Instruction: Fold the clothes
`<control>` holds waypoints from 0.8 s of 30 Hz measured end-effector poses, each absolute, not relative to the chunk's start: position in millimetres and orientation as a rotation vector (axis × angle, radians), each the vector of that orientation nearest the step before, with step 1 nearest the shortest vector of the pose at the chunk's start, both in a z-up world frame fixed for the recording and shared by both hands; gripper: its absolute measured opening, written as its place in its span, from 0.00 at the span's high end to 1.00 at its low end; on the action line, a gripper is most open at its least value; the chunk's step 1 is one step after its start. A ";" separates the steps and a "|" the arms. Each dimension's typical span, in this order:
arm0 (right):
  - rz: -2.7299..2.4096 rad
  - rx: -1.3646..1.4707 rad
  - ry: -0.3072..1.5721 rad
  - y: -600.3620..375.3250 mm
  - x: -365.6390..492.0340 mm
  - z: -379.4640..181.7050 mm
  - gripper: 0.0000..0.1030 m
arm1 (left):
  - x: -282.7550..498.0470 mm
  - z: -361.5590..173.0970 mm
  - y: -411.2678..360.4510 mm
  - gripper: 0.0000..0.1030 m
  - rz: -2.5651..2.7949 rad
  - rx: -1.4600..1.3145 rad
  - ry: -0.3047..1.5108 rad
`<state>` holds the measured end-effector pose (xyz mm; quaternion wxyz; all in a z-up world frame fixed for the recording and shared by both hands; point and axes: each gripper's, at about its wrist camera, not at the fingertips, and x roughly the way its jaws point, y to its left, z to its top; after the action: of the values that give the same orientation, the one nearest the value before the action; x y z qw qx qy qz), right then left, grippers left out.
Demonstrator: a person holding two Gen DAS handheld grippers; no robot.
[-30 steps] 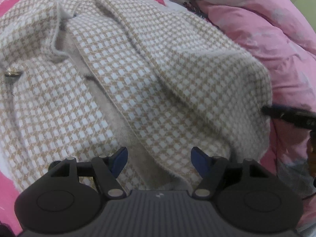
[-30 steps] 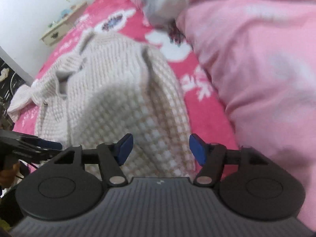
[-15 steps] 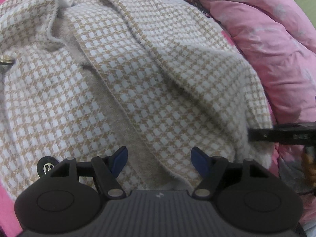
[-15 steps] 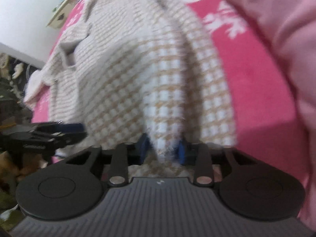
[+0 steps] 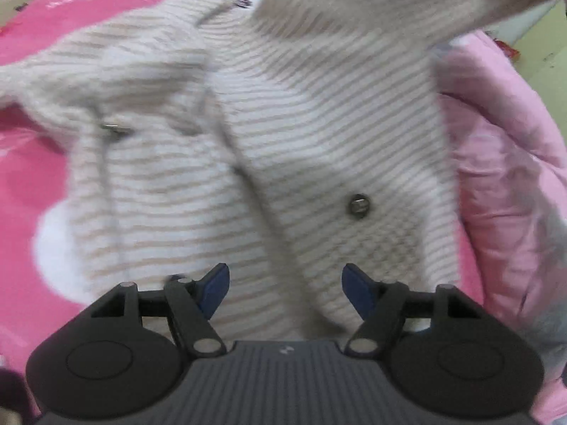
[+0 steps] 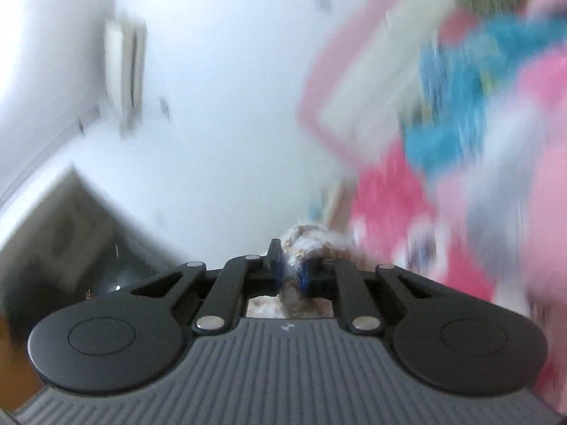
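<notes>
- Since a second ago, the right gripper (image 6: 291, 271) has swung up from the bed to face a white wall (image 6: 219, 106), and its jaws, then apart, are closing on a bunched fold of the cardigan (image 5: 283, 134).
- The cardigan lies on the pink bedsheet (image 5: 42, 28), its long axis running away from the left wrist camera; one edge lifts toward the upper right.
- The left gripper (image 5: 283, 290) hovers above it, jaws wide, holding nothing.
- A pink quilt (image 5: 503, 184) lies beside it.

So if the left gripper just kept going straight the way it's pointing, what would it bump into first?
Most likely the checked knit sweater lying on the pink bedding. The left gripper is open and empty, angled down at it; the blur hides how close it is.
</notes>
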<state>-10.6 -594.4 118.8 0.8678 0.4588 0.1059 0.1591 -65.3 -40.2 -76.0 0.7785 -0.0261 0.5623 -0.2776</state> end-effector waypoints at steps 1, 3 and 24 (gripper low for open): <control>0.272 0.957 0.168 -612.3 -1.8 128.9 0.91 | -65.8 -77.3 -31.0 0.30 -0.579 -0.054 1.227; 0.097 1.049 0.154 -653.9 17.2 116.4 0.85 | -67.4 -81.7 -11.2 0.30 -0.534 -0.057 1.259; 0.294 1.083 0.676 -490.9 -4.0 -10.8 0.38 | -5.3 -119.8 95.6 0.26 -0.292 -0.396 1.291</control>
<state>-4.0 -490.9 -10.8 0.7929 0.5037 0.3145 0.1369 -5.3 95.6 -119.8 0.7707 -0.1826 0.5954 -0.1347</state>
